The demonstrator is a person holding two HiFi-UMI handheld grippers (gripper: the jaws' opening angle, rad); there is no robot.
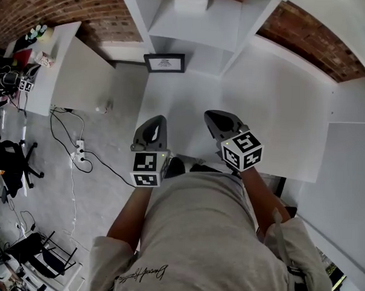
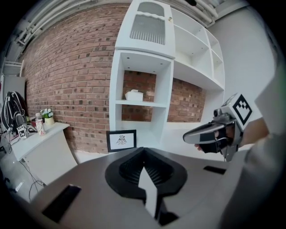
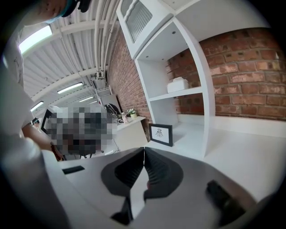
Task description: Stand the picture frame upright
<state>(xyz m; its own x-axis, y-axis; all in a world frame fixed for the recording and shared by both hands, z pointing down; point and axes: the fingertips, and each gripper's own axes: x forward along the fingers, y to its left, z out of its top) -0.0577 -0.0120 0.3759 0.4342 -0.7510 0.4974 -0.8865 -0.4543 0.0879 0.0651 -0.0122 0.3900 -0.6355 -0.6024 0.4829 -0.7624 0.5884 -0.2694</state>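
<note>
The drawing inside the picture frame (image 1: 165,63) is too small to make out in any view. The head view's top edge cuts off the white box (image 1: 190,0) on the shelf unit (image 1: 235,35). The small things (image 1: 39,34) on the side table (image 1: 83,71) are too small to tell, and the person's torso (image 1: 209,233) hides the white desk's (image 1: 280,116) near edge

The picture frame (image 1: 165,63) stands on the tabletop (image 1: 281,98), ahead of the jaws of the left gripper (image 1: 156,121) and the right gripper (image 1: 213,117), against the foot of the shelf unit (image 1: 194,22). A tissue box (image 2: 134,95) sits on the shelf above the frame. A side table (image 1: 65,64) lies left of the left jaws. The right gripper is just right of the left jaws.
</note>
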